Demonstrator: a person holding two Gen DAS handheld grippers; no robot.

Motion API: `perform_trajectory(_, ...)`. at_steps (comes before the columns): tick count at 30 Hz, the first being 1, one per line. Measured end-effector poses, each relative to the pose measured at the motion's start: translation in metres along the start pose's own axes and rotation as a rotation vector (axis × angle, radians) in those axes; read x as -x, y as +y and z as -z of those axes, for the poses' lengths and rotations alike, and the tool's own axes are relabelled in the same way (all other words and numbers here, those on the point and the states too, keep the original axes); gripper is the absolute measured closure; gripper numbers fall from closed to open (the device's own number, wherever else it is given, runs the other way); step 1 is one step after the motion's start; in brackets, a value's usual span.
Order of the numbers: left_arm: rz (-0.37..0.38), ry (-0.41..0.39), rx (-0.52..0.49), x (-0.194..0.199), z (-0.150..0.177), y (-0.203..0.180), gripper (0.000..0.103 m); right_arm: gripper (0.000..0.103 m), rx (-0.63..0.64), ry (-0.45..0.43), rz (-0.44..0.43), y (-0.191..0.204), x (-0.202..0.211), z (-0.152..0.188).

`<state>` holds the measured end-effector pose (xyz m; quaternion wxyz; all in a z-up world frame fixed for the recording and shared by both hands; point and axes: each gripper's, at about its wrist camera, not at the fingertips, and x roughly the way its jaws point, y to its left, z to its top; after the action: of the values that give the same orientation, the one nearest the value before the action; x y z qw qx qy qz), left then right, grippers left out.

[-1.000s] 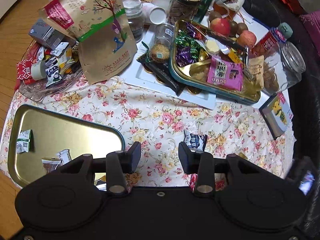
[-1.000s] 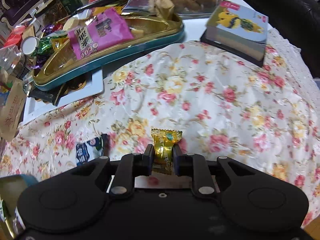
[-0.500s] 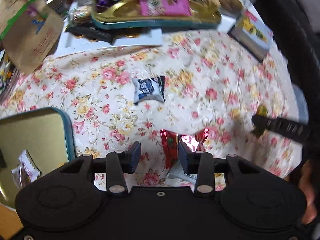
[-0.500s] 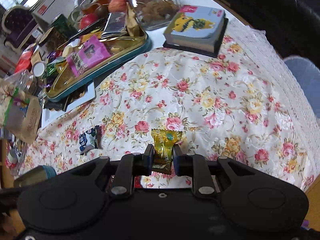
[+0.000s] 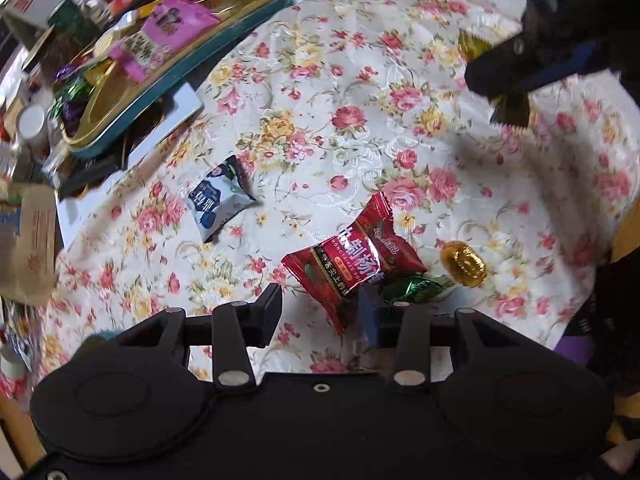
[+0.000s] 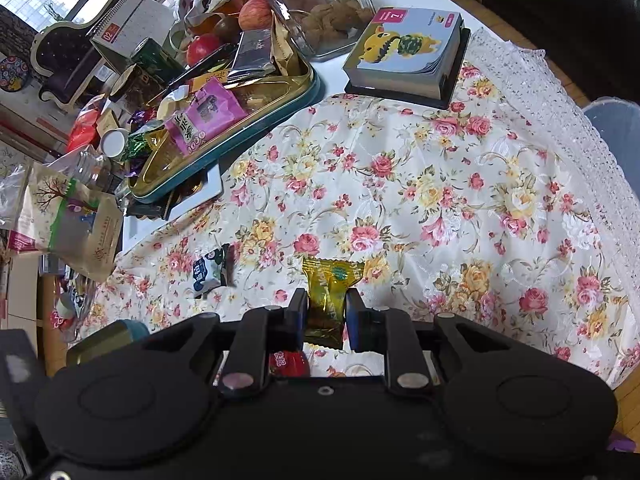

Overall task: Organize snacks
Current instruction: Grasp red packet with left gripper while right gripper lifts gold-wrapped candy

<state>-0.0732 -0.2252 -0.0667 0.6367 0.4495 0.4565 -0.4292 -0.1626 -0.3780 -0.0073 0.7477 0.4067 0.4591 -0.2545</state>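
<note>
My left gripper [image 5: 320, 304] points down at the floral tablecloth with its jaws opening. A red candy packet [image 5: 352, 260] lies flat with one corner between the fingers, and the pads do not press it. A green wrapped candy [image 5: 416, 288] sits by the right finger, a gold foil sweet [image 5: 463, 263] just beyond it. A blue-and-white packet [image 5: 218, 200] lies to the left. My right gripper [image 6: 326, 304] is shut on a gold candy packet [image 6: 330, 280], held above the cloth. It shows in the left wrist view as a dark shape [image 5: 500, 80] at the upper right.
A teal-rimmed gold tray [image 6: 256, 128] crowded with snacks stands at the back left. A block calendar [image 6: 404, 56] and a glass jar [image 6: 316, 0] are behind it. A second gold tray's corner [image 6: 104, 338] shows at the lower left. A paper bag [image 6: 72, 220] lies left.
My left gripper swung from over the near gold tray across and down to the red candy packet, rolling as it went. My right gripper lifted the gold candy higher off the cloth.
</note>
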Motion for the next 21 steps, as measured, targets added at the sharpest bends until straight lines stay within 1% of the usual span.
perform_trajectory(4, 0.009, 0.016, -0.014, -0.01, -0.007, -0.006, 0.053, 0.081, -0.021, 0.003, -0.03, -0.006, 0.005, -0.002)
perform_trajectory(10, 0.019, -0.028, 0.013, -0.017, -0.026, -0.011, 0.053, 0.081, -0.046, -0.004, -0.067, -0.012, 0.013, -0.005)
perform_trajectory(15, 0.049, -0.038, 0.071, -0.026, -0.042, -0.007, 0.053, 0.081, -0.071, -0.013, -0.089, -0.018, 0.019, -0.008)
perform_trajectory(18, 0.071, -0.033, 0.128, -0.034, -0.051, 0.0, 0.053, 0.081, -0.092, -0.02, -0.094, -0.022, 0.022, -0.01)
perform_trajectory(21, 0.096, -0.045, 0.174, -0.036, -0.057, 0.005, 0.053, 0.081, -0.11, -0.03, -0.104, -0.024, 0.025, -0.013)
